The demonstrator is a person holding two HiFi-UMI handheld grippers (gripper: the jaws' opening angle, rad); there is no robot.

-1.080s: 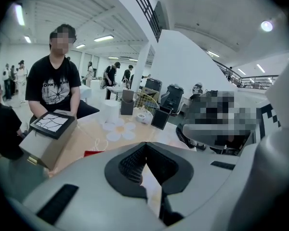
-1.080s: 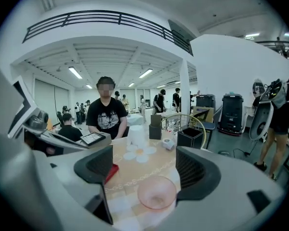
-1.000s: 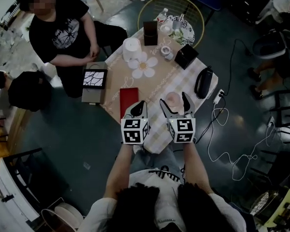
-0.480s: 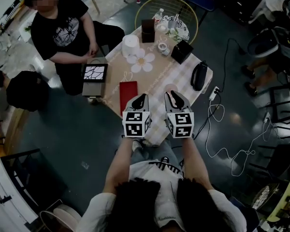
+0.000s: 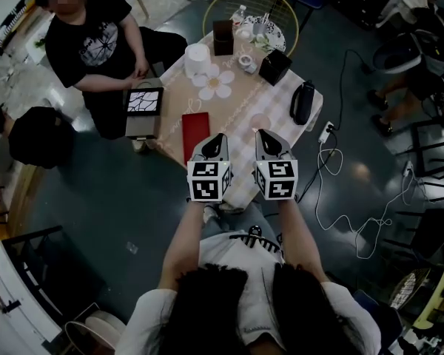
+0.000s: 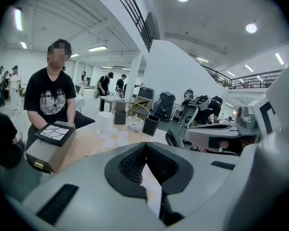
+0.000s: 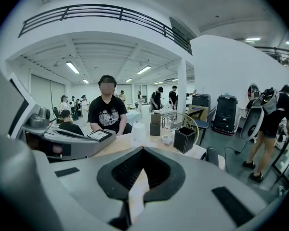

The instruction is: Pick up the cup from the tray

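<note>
1. Bright open hall, with other people standing in the background. A seated person (image 5: 89, 35) is at the far left corner of a counter (image 5: 240, 113) covered with a checked cloth.
2. At the counter's far end a small white cup (image 5: 247, 63) stands just beside a black box (image 5: 275, 66), with a white roll (image 5: 198, 56) and a flower-shaped mat (image 5: 216, 86) to its left. I cannot make out a tray under the cup.
3. A red notebook (image 5: 195, 135) lies near the left gripper (image 5: 217, 137).
4. The left gripper and the right gripper (image 5: 263, 134) hover side by side over the near edge, well apart from the cup. Both have their jaws closed together on nothing.
5. The step in hand looks like the start of the reach, with no grasp made yet.
6. The next move calls for opening one pair of jaws, reaching across the counter and closing on the cup's wall. The black box so close beside it leaves little room, and a nudge could tip so small a cup.
</note>
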